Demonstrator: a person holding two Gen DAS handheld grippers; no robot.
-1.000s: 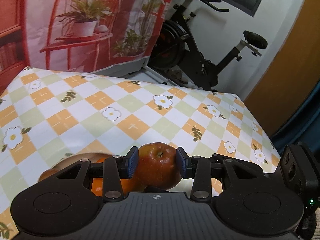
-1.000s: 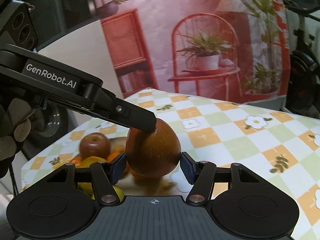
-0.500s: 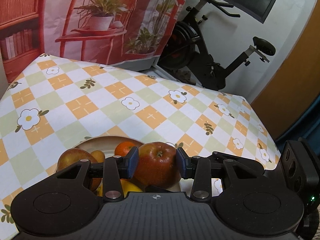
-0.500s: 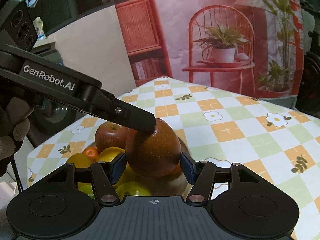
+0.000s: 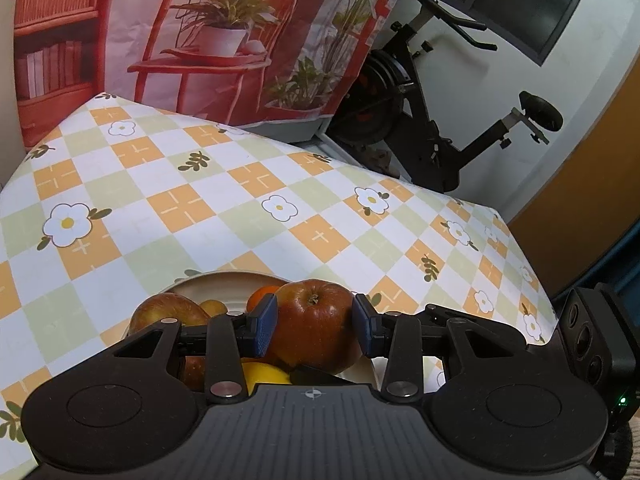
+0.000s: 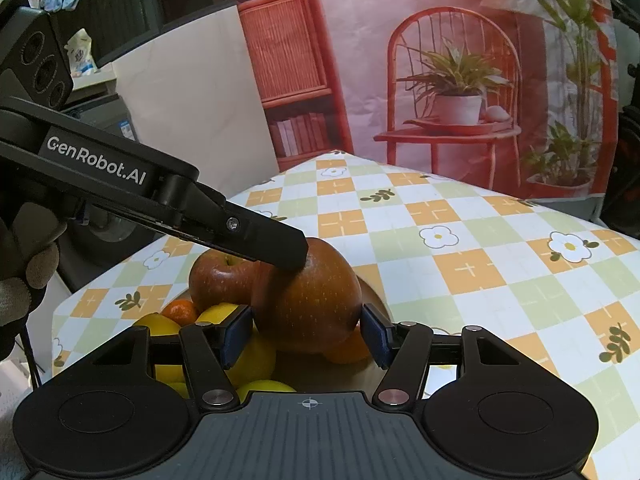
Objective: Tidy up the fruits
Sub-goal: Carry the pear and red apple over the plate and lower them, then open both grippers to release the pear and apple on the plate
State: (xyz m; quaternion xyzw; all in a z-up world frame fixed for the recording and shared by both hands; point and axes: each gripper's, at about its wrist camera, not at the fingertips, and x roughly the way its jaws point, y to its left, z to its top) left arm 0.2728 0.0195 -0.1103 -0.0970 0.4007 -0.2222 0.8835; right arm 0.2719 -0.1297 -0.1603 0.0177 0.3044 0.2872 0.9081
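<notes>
The table point(image 5: 280, 184) fills mid-frame; the plate point(image 5: 224, 284) of fruit sits low centre. The left gripper point(image 5: 314, 326) clamps the apple point(image 5: 316, 332) just above the pile — the right gripper point(image 6: 308, 332) brackets it too, contact unclear. Placing step; next, lower and release gently.

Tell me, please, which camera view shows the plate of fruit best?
The right wrist view: it shows the plate with an apple, a mandarin and lemons beside the held apple. In the left wrist view, the left gripper hides most of the plate.
</notes>
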